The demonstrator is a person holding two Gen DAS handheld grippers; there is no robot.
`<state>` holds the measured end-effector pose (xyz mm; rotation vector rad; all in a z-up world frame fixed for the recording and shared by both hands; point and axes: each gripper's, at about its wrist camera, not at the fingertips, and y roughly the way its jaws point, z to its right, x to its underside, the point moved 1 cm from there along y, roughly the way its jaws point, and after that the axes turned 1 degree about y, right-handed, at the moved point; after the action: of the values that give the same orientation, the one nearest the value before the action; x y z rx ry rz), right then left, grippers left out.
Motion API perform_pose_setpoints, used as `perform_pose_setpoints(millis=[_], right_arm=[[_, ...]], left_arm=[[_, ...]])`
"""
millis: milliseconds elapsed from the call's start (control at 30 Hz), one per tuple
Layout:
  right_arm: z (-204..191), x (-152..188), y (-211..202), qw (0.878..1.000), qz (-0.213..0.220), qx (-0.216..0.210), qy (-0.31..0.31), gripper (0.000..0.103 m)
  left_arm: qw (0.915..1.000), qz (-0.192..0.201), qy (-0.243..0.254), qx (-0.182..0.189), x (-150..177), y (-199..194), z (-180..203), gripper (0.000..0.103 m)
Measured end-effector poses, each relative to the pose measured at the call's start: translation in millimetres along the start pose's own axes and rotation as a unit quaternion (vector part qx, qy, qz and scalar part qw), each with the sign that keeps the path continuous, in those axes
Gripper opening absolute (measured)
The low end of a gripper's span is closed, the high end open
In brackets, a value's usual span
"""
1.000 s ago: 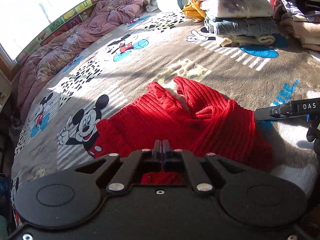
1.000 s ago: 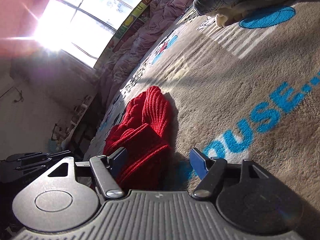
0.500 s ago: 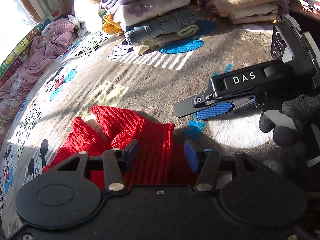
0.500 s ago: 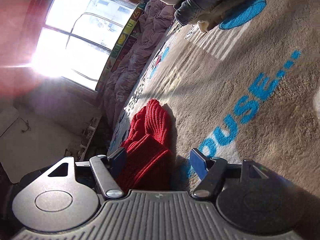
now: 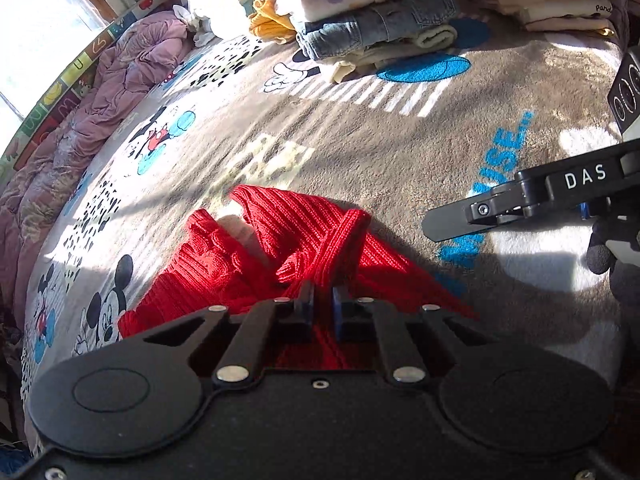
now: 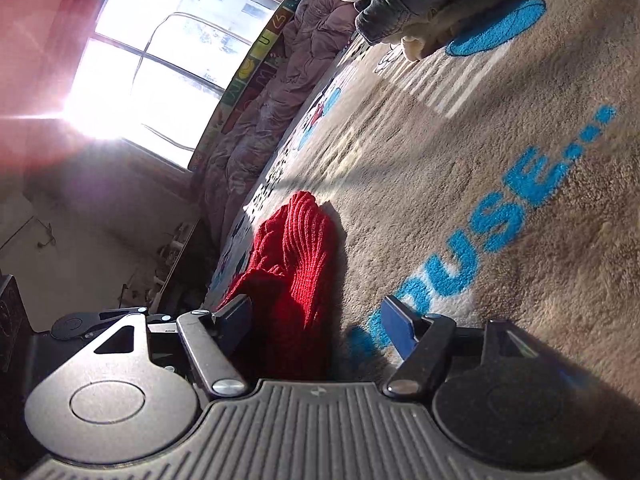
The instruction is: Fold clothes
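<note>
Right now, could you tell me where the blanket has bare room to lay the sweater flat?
Free: the blanket between the sweater and the folded stacks. Crowded: the stacks behind, the purple quilt along the window.

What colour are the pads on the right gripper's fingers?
Blue pads on the right gripper, clearest in the right wrist view.

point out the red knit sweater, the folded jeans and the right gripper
red ribbed knit sweater (image 5: pixel 280 236), left wrist view, sunlit ribbed panel
folded blue denim jeans (image 5: pixel 376 28), left wrist view, top fold
right gripper (image 6: pixel 316 320), right wrist view, between its open fingers
</note>
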<state>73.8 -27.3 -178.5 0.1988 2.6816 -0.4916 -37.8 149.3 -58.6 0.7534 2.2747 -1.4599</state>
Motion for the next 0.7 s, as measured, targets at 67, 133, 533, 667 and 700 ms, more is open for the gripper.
perform_pose_setpoints(millis=[67,133,533,667,700], right_arm=[[-4.3,2.7,2.9,1.000,-0.008,-0.001,-0.012,0.073],[-8.6,5.4,5.9,1.000,-0.017,-0.002,-0.023,0.073],[-35.7,25.9,17.6,0.992,-0.060,0.005,-0.107,0.074],[-37.9,27.4,16.3,0.992,-0.061,0.008,-0.112,0.074],[-38.0,28.1,15.1,0.991,-0.061,0.009,-0.115,0.074]], left_arm=[[0.9998,0.001,-0.017,-0.012,3.7,-5.9,-14.0,0.007],[0.9985,-0.001,-0.044,-0.031,17.4,-15.9,-37.0,0.007],[0.9727,-0.043,-0.183,-0.136,140.9,-69.3,-151.1,0.006],[0.9611,-0.070,-0.208,-0.167,187.1,-76.1,-173.3,0.006],[0.9579,-0.077,-0.214,-0.175,198.2,-76.7,-178.1,0.006]])
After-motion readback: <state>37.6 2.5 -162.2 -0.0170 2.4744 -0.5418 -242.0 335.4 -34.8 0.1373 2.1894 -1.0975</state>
